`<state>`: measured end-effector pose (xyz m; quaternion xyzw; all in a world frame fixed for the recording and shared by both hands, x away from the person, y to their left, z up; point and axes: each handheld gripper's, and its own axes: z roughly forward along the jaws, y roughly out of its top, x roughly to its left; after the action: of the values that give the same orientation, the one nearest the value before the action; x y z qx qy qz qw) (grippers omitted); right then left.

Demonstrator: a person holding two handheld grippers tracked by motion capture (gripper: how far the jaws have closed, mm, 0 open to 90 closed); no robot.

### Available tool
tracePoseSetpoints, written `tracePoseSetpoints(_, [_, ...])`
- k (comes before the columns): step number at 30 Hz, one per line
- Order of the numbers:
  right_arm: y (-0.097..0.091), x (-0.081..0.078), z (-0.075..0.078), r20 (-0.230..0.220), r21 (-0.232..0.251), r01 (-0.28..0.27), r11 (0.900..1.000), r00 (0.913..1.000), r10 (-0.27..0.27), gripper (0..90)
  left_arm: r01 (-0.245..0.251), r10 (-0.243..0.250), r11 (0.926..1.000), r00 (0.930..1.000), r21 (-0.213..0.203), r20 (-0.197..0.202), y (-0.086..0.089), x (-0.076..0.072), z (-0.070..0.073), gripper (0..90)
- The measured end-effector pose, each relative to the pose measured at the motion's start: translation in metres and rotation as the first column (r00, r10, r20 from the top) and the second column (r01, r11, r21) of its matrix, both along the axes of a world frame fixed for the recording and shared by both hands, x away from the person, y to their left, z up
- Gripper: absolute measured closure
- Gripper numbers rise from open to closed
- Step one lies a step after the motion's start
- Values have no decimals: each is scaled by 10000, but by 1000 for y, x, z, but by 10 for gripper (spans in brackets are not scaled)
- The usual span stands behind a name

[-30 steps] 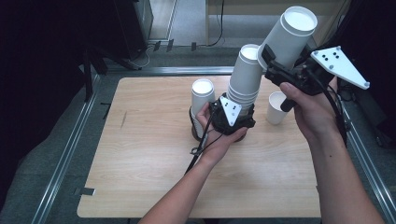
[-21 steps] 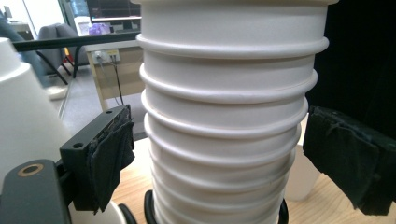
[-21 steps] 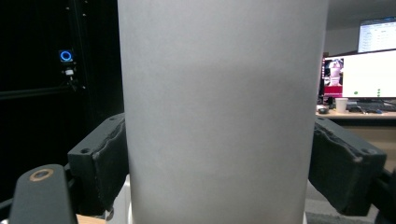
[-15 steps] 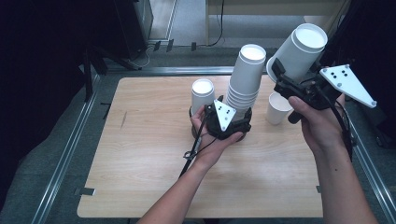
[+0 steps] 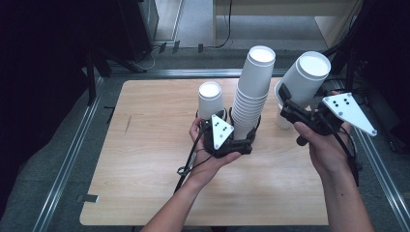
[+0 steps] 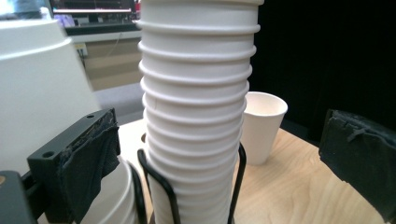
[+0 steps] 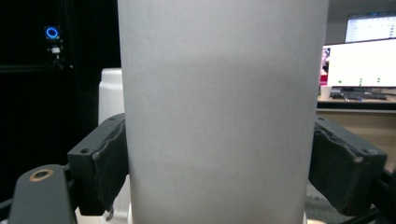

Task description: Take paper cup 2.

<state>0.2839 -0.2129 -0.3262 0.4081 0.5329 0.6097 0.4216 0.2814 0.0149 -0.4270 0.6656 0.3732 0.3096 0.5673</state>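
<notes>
- Since the earlier frames the right gripper (image 5: pixel 290 104) has come down from high at the right of the table, and the white paper cup (image 5: pixel 305 78) it carries now sits lower, closer to the tall stack. The left gripper (image 5: pixel 240 130) has slid along the table, and its jaws have just been opening, with the stack between them.
- Nearest in the high view, the person's left hand (image 5: pixel 210 157) cups the left gripper from below, just above the pale wooden table (image 5: pixel 145 183), with the grey three-cornered plate on top and the black cable trailing toward the forearm.
- In the left gripper view its two black padded jaws stand wide apart; the tall stack of nested white paper cups (image 6: pixel 196 107) rises between them, and neither pad presses on it.
- The stack stands upright in a black wire holder (image 6: pixel 236 186), whose thin loops wrap its lower part.
- Just left of the stack, a second white paper cup stack (image 5: pixel 211 99) stands upright, shorter than the first.
- At the right, the person's right hand (image 5: pixel 326 150) holds the right gripper raised above the table. Its jaws are clamped on the sides of the white paper cup, which tilts up and away, its open mouth facing the camera.
- In the right gripper view both pads press against the cup's wall.
- Farther off, a single white paper cup (image 6: pixel 261 126) stands upright on the table beyond the tall stack, apart from it.
</notes>
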Motion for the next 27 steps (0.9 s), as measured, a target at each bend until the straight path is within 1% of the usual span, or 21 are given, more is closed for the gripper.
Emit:
tracePoseSetpoints(4, [3,-5,-11,-35,-101,81,9999,10000,-81,146,106,-111,9999,9992,-120,-395,15,-8,0,0])
tracePoseSetpoints(6, [5,-8,-17,11,-219,116,9997,9999,-116,146,167,-175,9997,9987,-160,-477,24,-14,2,0])
tracePoseSetpoints(11, [11,-15,-34,-67,-279,39,9996,10000,-41,145,169,-179,9997,9983,-188,-560,40,-27,3,0])
tracePoseSetpoints(17, [17,-24,-52,-246,-416,16,9991,9997,-27,145,141,-145,9999,9969,-63,-771,51,-39,-1,0])
tracePoseSetpoints(19, [19,-26,-59,-281,-616,59,9981,9996,-76,145,173,-177,9998,9961,-43,-868,55,-43,-2,0])
tracePoseSetpoints(23, [21,-29,-71,-442,-847,43,9964,9990,-80,145,142,-158,9997,9950,-176,-984,63,-50,-3,0])
tracePoseSetpoints(27, [23,-32,-82,-574,-963,42,9953,9983,-98,145,140,-168,9996,9937,-265,-1104,72,-54,-7,0])
